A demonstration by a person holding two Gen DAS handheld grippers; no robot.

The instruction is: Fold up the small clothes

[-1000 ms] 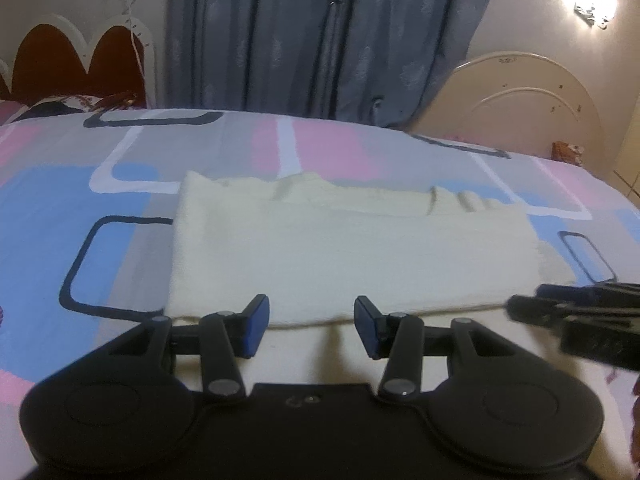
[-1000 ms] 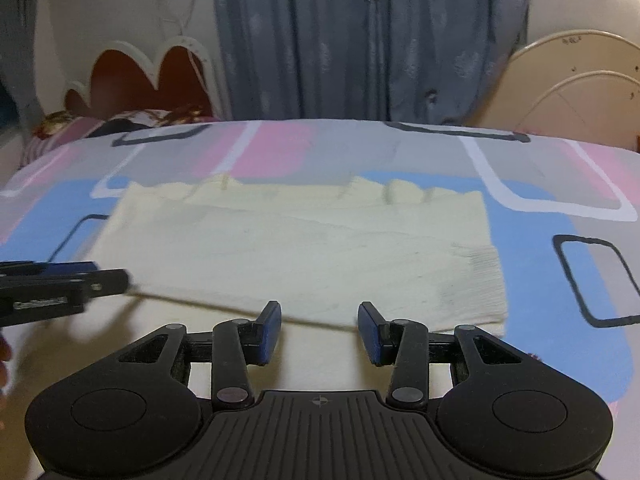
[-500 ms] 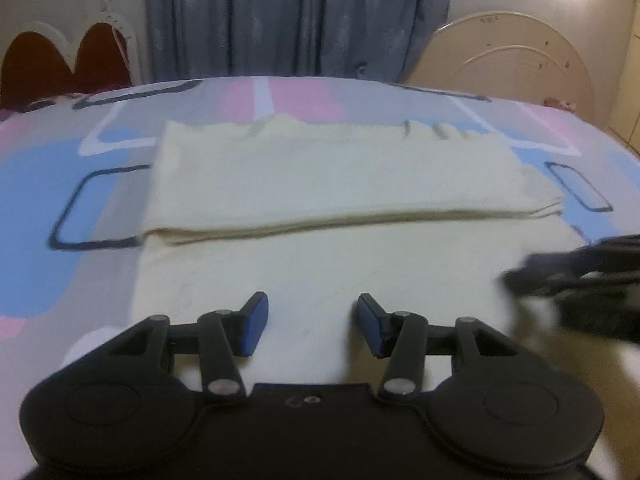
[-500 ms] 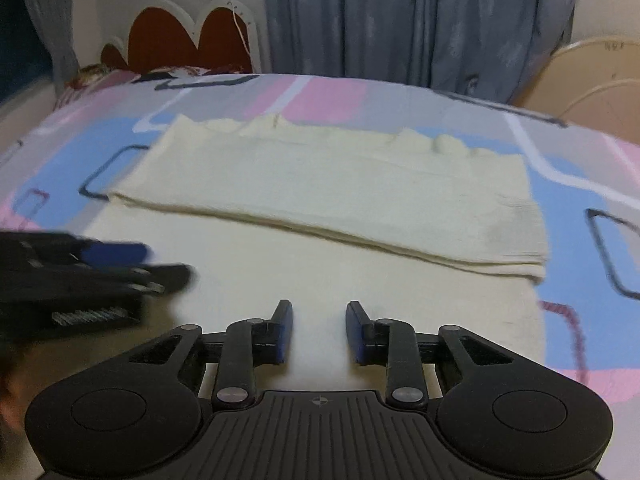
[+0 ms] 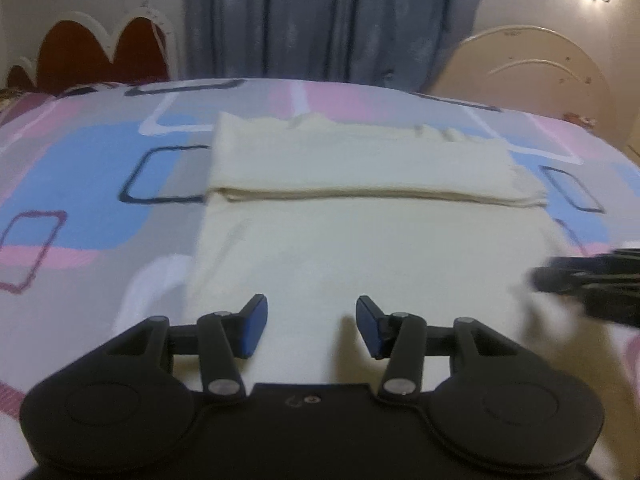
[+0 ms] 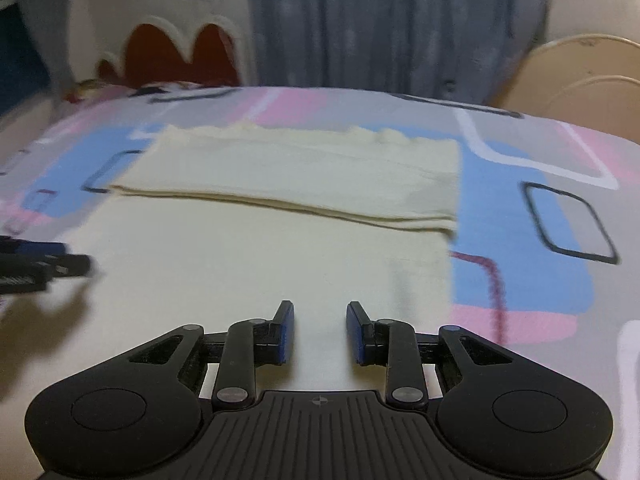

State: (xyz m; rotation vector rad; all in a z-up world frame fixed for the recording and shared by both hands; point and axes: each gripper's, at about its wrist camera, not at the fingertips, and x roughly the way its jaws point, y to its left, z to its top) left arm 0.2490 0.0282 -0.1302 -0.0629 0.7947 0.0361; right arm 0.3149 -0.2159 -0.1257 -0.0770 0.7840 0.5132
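Note:
A cream knit garment [image 5: 360, 160] lies flat on the bed, its far part folded over toward me into a thick band. The single lower layer [image 5: 360, 252] reaches down to my fingers. My left gripper [image 5: 310, 312] hovers open over that layer's near left part, nothing between its blue pads. In the right wrist view the garment [image 6: 300, 168] shows the same fold. My right gripper [image 6: 320, 314] is over the near right part; its jaws are closing, still apart and on nothing. Each gripper shows blurred at the other view's edge: right gripper [image 5: 584, 284], left gripper [image 6: 44, 266].
The bed sheet [image 5: 80, 184] has pink, blue and grey blocks with outlined rectangles. A red scalloped headboard [image 5: 100, 52] stands far left, grey-blue curtains [image 5: 320, 20] behind, and a cream curved bed end [image 5: 520, 68] far right. Bare sheet lies on both sides of the garment.
Both grippers have drawn back toward the garment's near edge, so the folded band now sits farther away. The right jaws have narrowed; the left jaws keep about the same gap.

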